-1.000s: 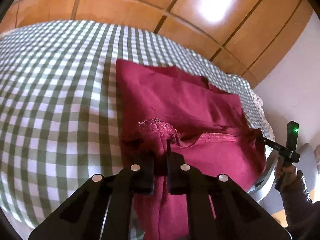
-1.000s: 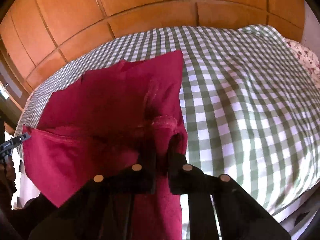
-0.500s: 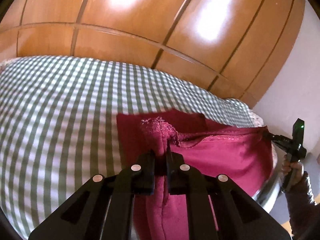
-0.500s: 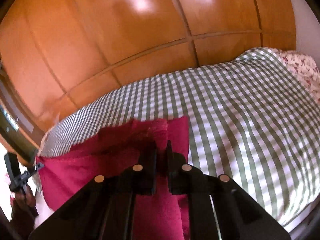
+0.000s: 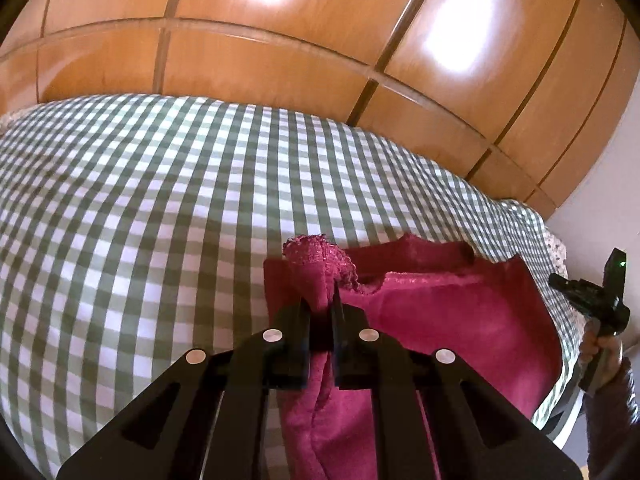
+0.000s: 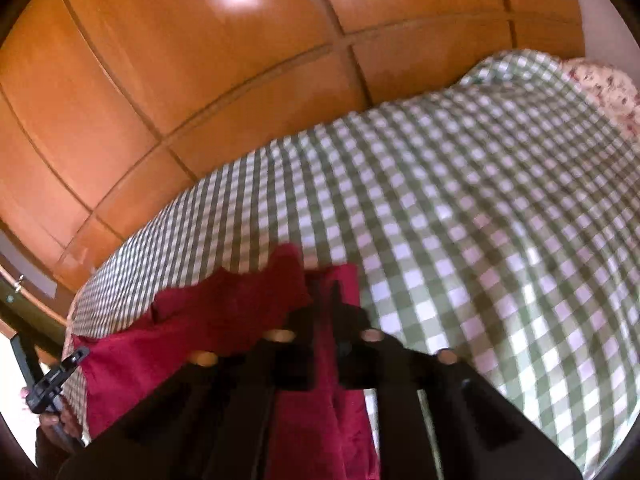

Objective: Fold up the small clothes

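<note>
A dark red garment (image 5: 452,320) hangs stretched between my two grippers above the near edge of the bed. My left gripper (image 5: 321,308) is shut on its left corner, where a lacy hem (image 5: 320,252) bunches above the fingers. My right gripper (image 6: 322,312) is shut on the other corner of the garment (image 6: 224,320). The right gripper also shows at the far right of the left wrist view (image 5: 560,280), and the left gripper at the far left of the right wrist view (image 6: 78,356). The garment's lower part hangs out of sight below the fingers.
The bed has a green and white checked cover (image 5: 160,216) that fills the middle of both views. Wooden wardrobe panels (image 5: 320,32) rise behind it. A floral pillow (image 6: 604,92) lies at the bed's far right. A white wall (image 5: 608,216) is at the right.
Both grippers have lifted the garment off the bed; it lay spread on the cover and now hangs between them. Both views tilted up toward the wardrobe.
</note>
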Demonstrator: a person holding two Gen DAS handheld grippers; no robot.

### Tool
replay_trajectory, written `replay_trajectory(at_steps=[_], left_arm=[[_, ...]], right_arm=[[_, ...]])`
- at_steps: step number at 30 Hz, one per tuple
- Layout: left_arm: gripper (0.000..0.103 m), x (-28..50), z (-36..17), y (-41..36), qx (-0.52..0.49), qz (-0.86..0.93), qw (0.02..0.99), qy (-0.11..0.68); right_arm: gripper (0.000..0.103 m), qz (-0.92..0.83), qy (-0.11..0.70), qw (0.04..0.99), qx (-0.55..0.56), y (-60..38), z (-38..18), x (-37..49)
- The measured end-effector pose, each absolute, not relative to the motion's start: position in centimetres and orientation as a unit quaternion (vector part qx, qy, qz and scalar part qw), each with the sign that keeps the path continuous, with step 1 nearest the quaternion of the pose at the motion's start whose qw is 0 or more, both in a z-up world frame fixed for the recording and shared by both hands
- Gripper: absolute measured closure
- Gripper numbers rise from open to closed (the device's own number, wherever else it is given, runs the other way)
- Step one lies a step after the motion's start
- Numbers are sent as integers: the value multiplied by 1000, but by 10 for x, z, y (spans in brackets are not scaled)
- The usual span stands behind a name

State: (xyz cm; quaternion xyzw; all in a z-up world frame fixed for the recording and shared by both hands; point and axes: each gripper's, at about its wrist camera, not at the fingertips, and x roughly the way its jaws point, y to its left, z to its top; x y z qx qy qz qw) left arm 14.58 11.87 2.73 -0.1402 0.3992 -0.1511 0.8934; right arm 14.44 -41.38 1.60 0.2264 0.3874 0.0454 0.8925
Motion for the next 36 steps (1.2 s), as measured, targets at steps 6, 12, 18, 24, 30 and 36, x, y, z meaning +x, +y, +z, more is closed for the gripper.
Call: replay_trajectory(at_steps=[6,12,18,24,30,36], left_arm=[[97,139,26,122,-148,-150,893,398],[97,135,33,118,-141,-149,897,392],[97,125,49,117,-119,-146,913,363],[97,168,39,110,-129,-116,908,381],[97,212,2,94,-90,-69,895,431],[82,222,-13,93,-70,-34,886,456]], right_arm=[[57,60,395,895,198,-392,9,163],[97,54,431,893,121,-365,-11,188],[98,56,355,920,155,-379,29,153],[98,19,345,928,142,-376,35,175],[98,-43,412,903,112,-376,-29,211],[76,-39,412,902,123,-386,-33,205]])
